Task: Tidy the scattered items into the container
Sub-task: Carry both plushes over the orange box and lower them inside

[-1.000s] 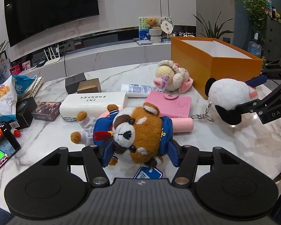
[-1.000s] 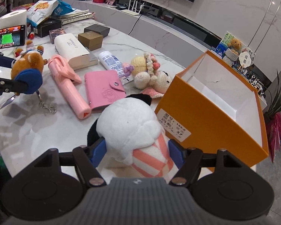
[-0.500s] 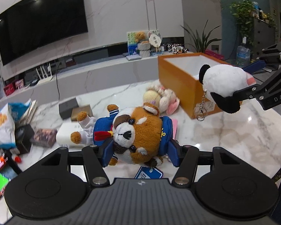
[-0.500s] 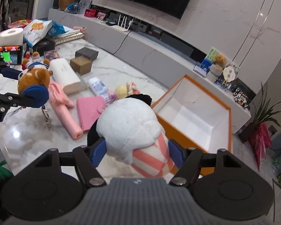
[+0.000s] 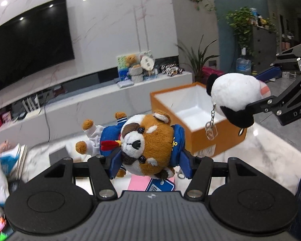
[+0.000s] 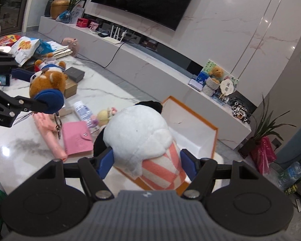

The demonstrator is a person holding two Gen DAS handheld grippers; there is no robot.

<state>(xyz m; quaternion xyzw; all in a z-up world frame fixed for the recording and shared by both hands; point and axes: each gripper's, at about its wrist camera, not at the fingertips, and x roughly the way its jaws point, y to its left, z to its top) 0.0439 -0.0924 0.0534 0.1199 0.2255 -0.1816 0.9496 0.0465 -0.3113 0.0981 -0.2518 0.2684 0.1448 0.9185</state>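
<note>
My left gripper [image 5: 148,166] is shut on a brown red-panda plush [image 5: 148,142] in a blue outfit and holds it high above the table; it also shows in the right wrist view [image 6: 48,82]. My right gripper [image 6: 146,163] is shut on a white panda plush [image 6: 138,134] with black ears and a pink-striped body, held over the near corner of the open orange box [image 6: 202,124]. In the left wrist view the panda plush [image 5: 234,98] hangs above the box's [image 5: 216,138] right end, its keyring dangling.
On the marble table [image 6: 20,150] lie a pink wallet [image 6: 76,138], a pink tube [image 6: 48,132], a white bottle [image 6: 82,110], a crochet doll [image 6: 104,116], small boxes [image 6: 74,74] and snack bags [image 6: 24,48]. A TV console runs behind.
Both grippers have risen with their plush toys. The panda plush has moved from beside the box to above its near end. The red-panda plush has lifted well clear of the table.
</note>
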